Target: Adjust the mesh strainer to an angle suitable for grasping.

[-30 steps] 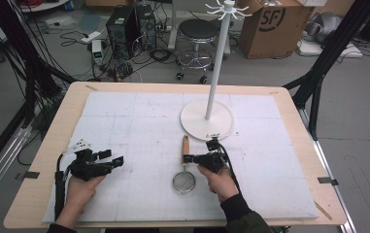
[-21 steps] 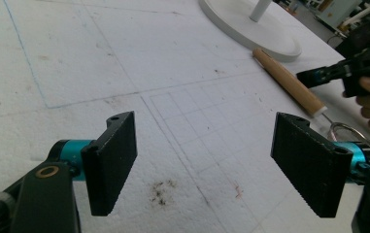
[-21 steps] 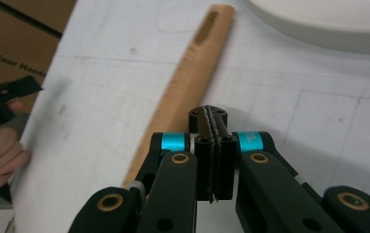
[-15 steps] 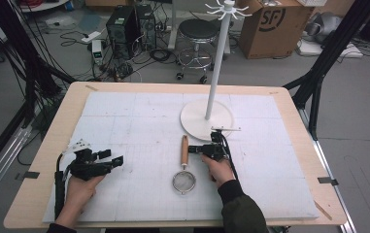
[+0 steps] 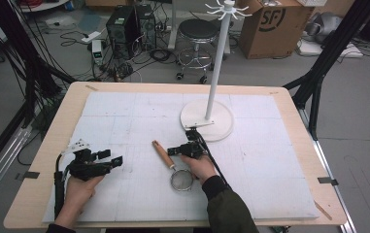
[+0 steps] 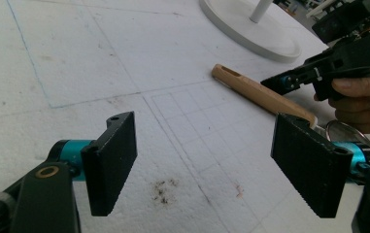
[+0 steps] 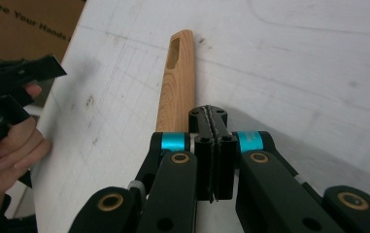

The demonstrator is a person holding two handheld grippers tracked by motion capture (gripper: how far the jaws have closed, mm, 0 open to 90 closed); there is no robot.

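While the left hand-held gripper (image 5: 117,160) rests low over the white sheet (image 5: 124,121) near the tabletop's (image 5: 66,104) left front, its jaws stand spread wide with nothing between them, as the left gripper view makes plain. The right hand-held gripper (image 5: 173,151) sits near the middle of the sheet, its jaws pressed together and pinching nothing; in the right gripper view they lie just beside the wooden handle (image 7: 177,82), seemingly above it, though contact cannot be told. That handle belongs to a small strainer (image 5: 173,167) lying flat on the sheet, its round mesh bowl (image 5: 181,180) toward the person and partly under the right hand (image 5: 199,167). A white stand (image 5: 207,121) with a tall pole rises just behind.
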